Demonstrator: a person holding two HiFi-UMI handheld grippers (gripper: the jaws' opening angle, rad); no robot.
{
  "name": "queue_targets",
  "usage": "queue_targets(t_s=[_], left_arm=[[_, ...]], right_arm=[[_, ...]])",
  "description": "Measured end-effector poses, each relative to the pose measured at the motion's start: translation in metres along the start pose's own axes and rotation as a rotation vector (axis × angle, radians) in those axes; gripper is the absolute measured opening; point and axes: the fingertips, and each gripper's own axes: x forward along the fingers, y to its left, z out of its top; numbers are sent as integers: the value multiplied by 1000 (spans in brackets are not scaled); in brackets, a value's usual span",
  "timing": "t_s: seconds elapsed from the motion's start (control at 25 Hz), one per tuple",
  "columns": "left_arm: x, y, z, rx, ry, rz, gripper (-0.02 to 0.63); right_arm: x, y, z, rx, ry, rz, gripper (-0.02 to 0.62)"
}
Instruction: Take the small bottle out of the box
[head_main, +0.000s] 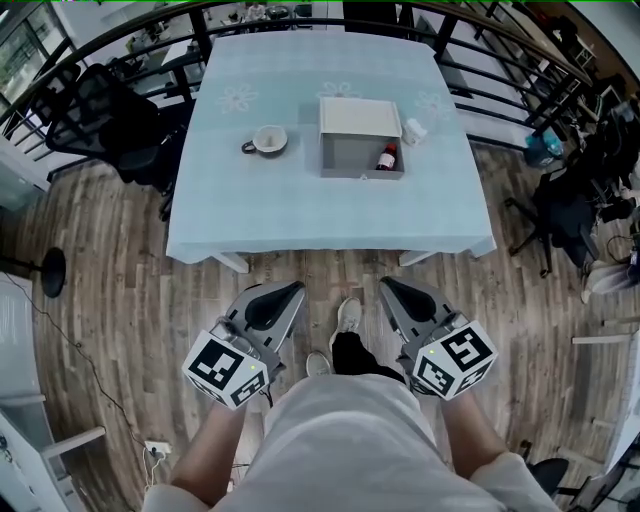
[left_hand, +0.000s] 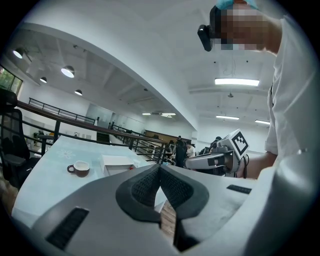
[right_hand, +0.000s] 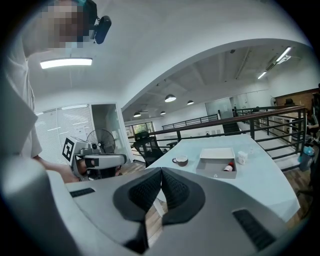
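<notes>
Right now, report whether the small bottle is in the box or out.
In: the small bottle sits inside the open box, near one wall.

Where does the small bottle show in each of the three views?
Head view: small bottle in the box's right side, upper centre.
Left gripper view: too small to tell; box left of centre.
Right gripper view: inside box, right of centre.
Landmark: cup left of box.

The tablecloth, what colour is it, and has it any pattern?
Pale blue tablecloth with faint white flower motifs; clearest in the head view.
</notes>
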Motion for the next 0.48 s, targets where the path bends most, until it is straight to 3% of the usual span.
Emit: queue_targets(t_s=[0.48], left_arm=[[97, 57, 22, 3, 40, 12, 20]], right_arm=[[55, -94, 29, 44, 15, 17, 21]])
